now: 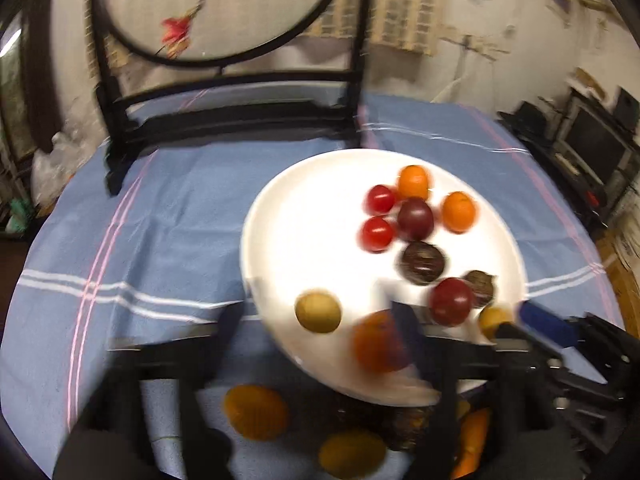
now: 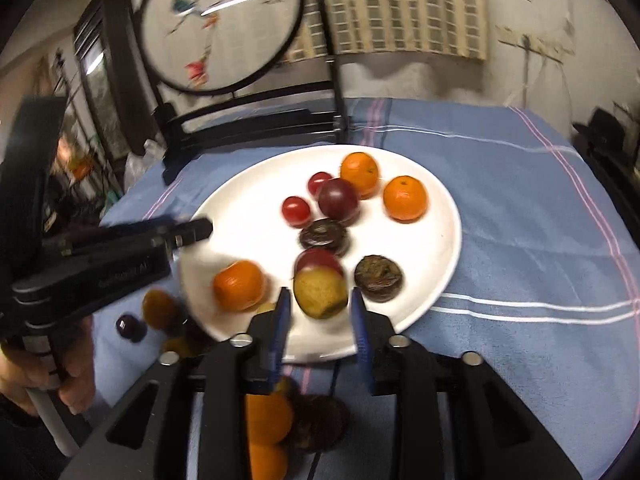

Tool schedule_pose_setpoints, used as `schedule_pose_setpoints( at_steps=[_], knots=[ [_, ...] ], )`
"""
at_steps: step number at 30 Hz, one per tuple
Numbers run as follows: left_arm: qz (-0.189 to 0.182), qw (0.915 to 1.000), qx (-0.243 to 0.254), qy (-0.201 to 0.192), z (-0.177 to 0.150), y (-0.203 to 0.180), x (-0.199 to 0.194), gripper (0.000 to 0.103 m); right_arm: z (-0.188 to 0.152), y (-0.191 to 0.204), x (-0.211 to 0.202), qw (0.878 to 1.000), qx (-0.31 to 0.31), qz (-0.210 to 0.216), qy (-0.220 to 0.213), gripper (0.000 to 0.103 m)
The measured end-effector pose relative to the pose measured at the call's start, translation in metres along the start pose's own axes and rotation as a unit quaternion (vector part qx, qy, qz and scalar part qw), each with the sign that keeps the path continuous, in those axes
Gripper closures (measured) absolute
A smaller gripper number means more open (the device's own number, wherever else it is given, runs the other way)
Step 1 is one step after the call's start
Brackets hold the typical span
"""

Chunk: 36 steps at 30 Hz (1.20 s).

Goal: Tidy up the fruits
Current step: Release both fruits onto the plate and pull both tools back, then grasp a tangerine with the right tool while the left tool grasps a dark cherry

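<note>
A white plate on the blue cloth holds several fruits: oranges, red tomatoes, a dark plum, dark wrinkled fruits and a yellow-green fruit. My right gripper is open, its blue fingers either side of the yellow-green fruit, above the plate's near edge. My left gripper is open over the plate's left edge, near an orange and a yellow-green fruit. It also shows in the right wrist view.
Loose fruits lie on the cloth before the plate: oranges, a dark wrinkled one, a small purple one. A black-framed round embroidered screen stands at the table's back. The blue striped tablecloth extends right.
</note>
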<state>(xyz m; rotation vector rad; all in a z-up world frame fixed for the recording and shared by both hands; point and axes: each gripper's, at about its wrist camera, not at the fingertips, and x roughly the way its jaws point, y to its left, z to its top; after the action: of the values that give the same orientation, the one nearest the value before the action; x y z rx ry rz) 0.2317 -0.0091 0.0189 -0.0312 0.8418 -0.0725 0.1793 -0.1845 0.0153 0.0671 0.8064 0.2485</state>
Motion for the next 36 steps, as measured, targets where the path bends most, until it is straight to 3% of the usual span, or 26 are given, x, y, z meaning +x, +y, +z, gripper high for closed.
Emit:
schedule_pose_setpoints(
  at_steps=[3,8,13,21,24,30,36],
  knots=[
    [0.014,0.9995,-0.010,-0.027,-0.005,0.009,-0.013,0.010,-0.002,-0.008,-0.003,1.000,0.010,0.001,-0.003,0.055],
    [0.002,0.9991,-0.017,-0.040,-0.009,0.018,-0.031,0.009,-0.007,-0.011,-0.010,1.000,0.022,0.014,0.005,0.052],
    [0.017,0.9990,-0.023,-0.034,-0.028,0.032,-0.040,0.009,-0.016,0.001,-0.025,1.000,-0.007,0.003,-0.002,0.051],
    [-0.002,0.9991,-0.041,-0.013,-0.071,0.055,-0.054,0.009,-0.046,0.020,-0.038,0.999,-0.022,0.021,0.014,0.051],
    [-0.002,0.9992,-0.037,-0.013,-0.083,0.060,-0.059,0.009,-0.061,0.025,-0.046,0.999,-0.022,0.026,0.021,0.042],
    [-0.006,0.9989,-0.045,0.007,-0.099,0.068,-0.058,0.008,-0.081,0.031,-0.054,0.999,-0.025,0.031,0.031,0.042],
    [0.003,0.9996,-0.026,0.002,-0.102,0.063,-0.057,0.008,-0.090,0.044,-0.044,0.997,-0.047,0.012,0.057,0.042]
  ],
)
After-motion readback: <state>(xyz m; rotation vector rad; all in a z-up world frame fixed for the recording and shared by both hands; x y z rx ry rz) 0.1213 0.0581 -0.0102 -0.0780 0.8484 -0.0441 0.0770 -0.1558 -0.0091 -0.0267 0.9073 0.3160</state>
